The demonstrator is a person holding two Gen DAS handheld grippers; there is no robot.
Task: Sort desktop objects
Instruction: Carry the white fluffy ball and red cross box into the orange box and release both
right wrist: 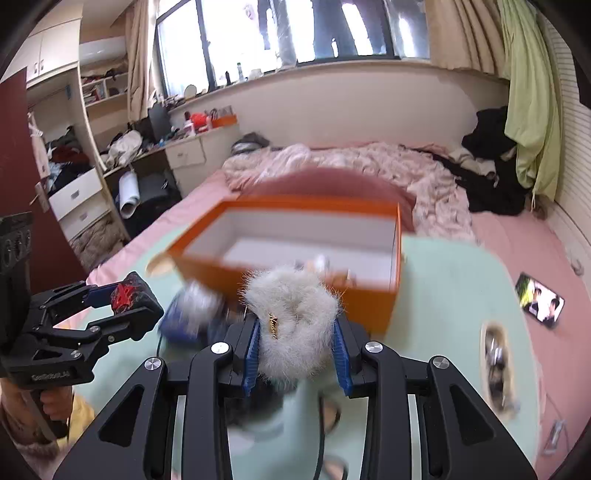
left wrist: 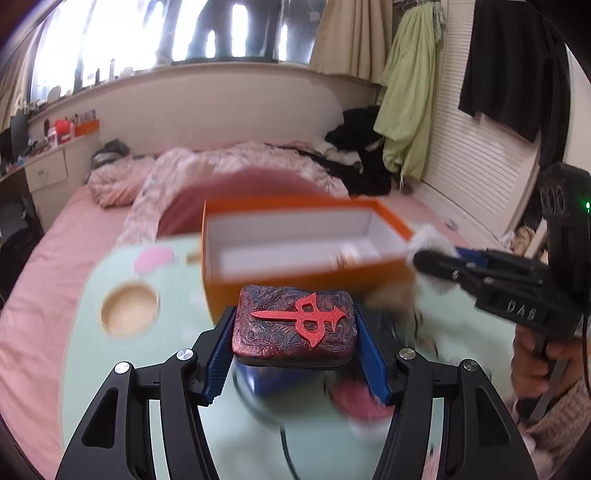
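A pale green table [right wrist: 461,280] stands on a pink bed [right wrist: 517,236] in a messy bedroom. A crumpled pink blanket [right wrist: 369,162] lies past it, under a big window [right wrist: 295,29]. A green cloth [right wrist: 528,110] hangs on the right, and a desk [right wrist: 177,147] full of stuff is on the left. A phone [right wrist: 541,301] with its screen lit lies on the bed by the table's right edge.

An open orange box [left wrist: 295,240], white inside, sits near the table's far edge. A round hollow [left wrist: 129,310] is near the table's left edge.

The left gripper [left wrist: 293,332] pinches a dark red block [left wrist: 295,321] with a bright red sign on top. The block is up in the air, in front of the box. The right gripper [right wrist: 295,339] squeezes a fluffy white scrunchie [right wrist: 291,317], also in front of the box.

Much of the table is blurry. Something blue [right wrist: 188,317] lies under the grippers, but I cannot tell what it is. Small things inside the box are too blurry to name. A hand [left wrist: 535,362] holds the right gripper's handle, partly cut off at the edge.
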